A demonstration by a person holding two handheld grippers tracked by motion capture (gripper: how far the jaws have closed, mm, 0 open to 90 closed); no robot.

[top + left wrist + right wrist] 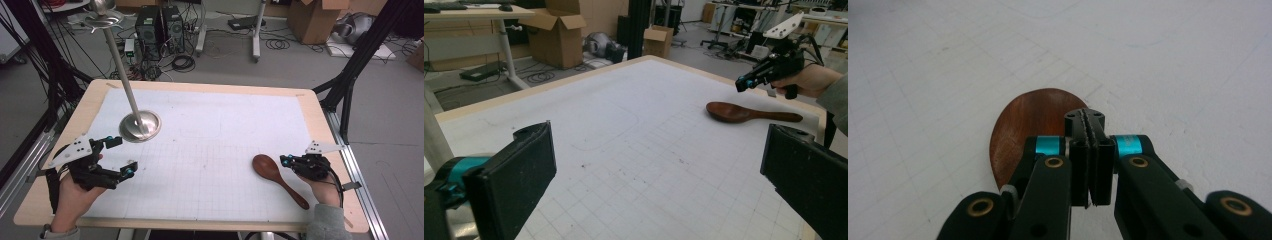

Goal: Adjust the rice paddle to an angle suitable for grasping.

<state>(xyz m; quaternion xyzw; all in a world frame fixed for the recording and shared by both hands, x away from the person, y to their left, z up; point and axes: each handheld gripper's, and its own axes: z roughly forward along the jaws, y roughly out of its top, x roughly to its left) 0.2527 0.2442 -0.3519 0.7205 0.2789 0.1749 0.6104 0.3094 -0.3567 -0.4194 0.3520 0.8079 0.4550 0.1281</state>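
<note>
A dark brown wooden spoon (272,175) lies flat on the white gridded mat, bowl toward the table's middle, handle toward the front right. My right gripper (284,161) hovers just over it, shut with nothing between its jaws. In the right gripper view its closed tips (1088,120) sit right above the spoon's bowl (1023,125). At the front left my left gripper (124,156) is held wide open and holds nothing. The left gripper view looks between its spread pads (519,175) across the mat to the spoon (734,112) and the right gripper (744,84).
A metal stand with a round base (141,126) and a long pole rises from the mat just beyond my left gripper. The wooden table edge (200,85) frames the mat. Black frame posts, cables and cardboard boxes (315,20) stand on the floor behind.
</note>
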